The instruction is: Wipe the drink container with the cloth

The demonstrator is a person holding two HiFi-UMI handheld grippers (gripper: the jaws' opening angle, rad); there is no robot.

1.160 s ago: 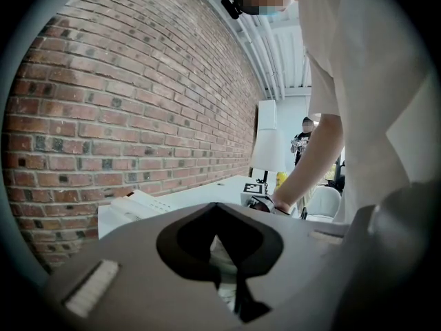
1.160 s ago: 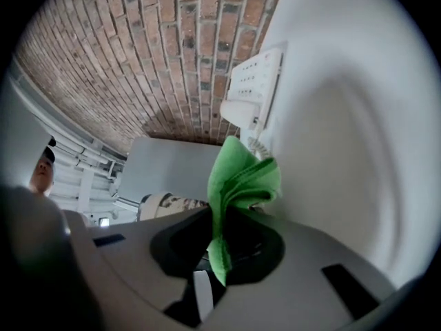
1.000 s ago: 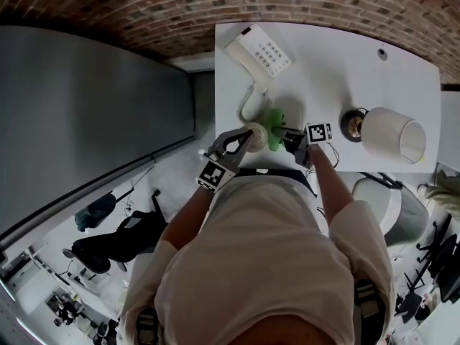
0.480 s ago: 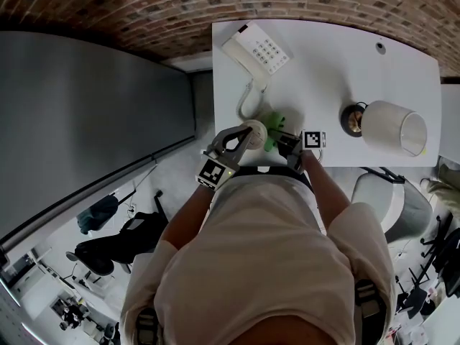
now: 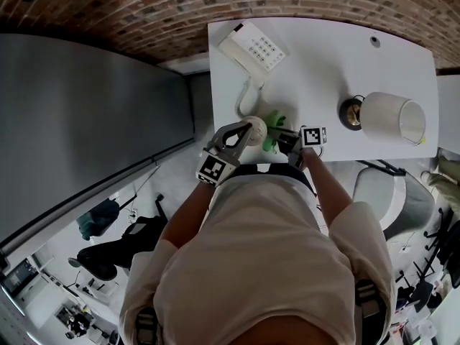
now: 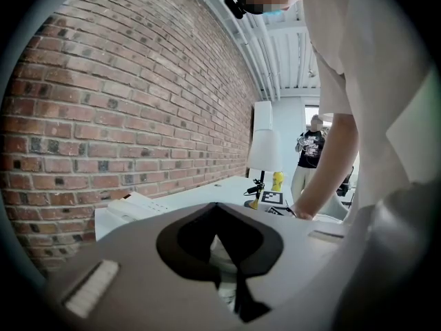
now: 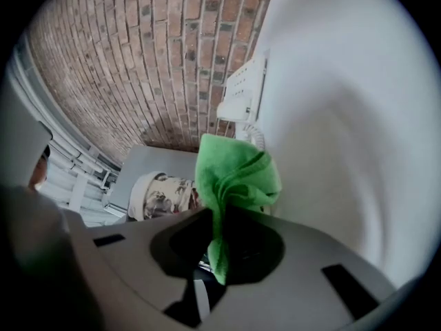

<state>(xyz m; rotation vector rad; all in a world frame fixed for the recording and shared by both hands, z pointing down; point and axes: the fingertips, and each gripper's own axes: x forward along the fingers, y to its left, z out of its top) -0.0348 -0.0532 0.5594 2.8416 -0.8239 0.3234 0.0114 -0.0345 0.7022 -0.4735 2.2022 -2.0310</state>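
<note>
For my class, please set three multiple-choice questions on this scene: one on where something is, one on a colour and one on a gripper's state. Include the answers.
1. Where on the table is the telephone?
A. Its far left corner
B. Its middle
C. Its near right corner

2. What colour is the cloth?
A. Red
B. Green
C. Blue

3. What state is the right gripper in?
A. Open and empty
B. Shut on the cloth
C. Shut on the telephone

Answers:
1. A, since the head view shows the telephone at the far left corner.
2. B, since the cloth is bright green in both views.
3. B, since the right gripper view shows the cloth pinched between its jaws.
</note>
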